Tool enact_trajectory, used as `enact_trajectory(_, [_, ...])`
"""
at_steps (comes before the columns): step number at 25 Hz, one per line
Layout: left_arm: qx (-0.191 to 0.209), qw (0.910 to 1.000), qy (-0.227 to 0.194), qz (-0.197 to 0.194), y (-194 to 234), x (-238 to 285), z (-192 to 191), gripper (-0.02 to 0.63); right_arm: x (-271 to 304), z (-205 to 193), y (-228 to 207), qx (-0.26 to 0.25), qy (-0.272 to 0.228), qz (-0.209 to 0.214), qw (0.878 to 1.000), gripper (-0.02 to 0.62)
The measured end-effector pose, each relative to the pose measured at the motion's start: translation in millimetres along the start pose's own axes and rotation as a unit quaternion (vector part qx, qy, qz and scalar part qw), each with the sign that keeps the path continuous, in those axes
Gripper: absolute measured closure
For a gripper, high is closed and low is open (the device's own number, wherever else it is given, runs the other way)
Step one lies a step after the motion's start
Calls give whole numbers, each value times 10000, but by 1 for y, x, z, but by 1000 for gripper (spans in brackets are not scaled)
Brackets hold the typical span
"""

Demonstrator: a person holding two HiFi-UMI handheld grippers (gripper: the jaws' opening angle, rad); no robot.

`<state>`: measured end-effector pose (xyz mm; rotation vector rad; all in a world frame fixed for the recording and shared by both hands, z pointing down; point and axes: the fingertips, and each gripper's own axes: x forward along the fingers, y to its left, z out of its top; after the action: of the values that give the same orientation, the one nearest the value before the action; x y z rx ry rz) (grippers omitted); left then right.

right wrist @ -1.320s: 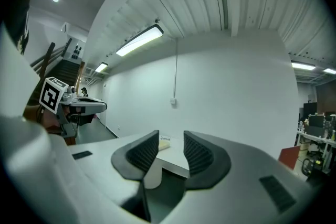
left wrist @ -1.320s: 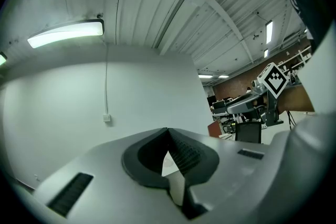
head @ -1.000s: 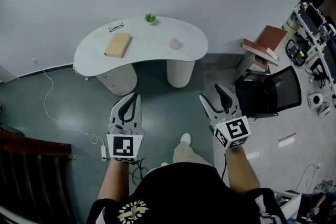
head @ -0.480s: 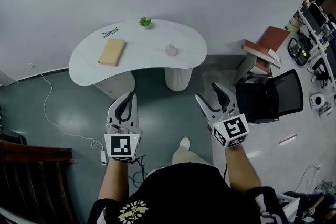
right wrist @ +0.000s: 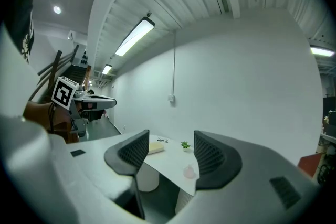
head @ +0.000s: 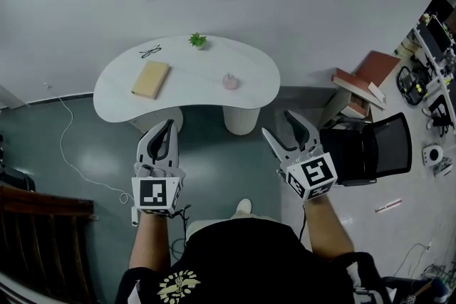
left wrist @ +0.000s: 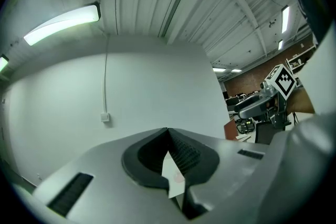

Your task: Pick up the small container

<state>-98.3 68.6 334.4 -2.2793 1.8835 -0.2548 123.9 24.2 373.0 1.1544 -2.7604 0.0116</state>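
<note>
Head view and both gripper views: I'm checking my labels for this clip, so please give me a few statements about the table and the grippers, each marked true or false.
1. The right gripper has its jaws apart with nothing held. True.
2. The left gripper holds the container. False: its jaws are together on nothing, and the container stands on the table, far from both grippers.
3. In the head view, the book lies left of the container. True.
4. The plant stands on the book. False: it stands on the table near the far edge, apart from the book.
</note>
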Motion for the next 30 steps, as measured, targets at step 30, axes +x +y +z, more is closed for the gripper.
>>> enact_trajectory(30, [-66, 9997, 196, 96, 30, 124, -30, 601, 105, -9, -77, 228, 132, 130, 9996, 337])
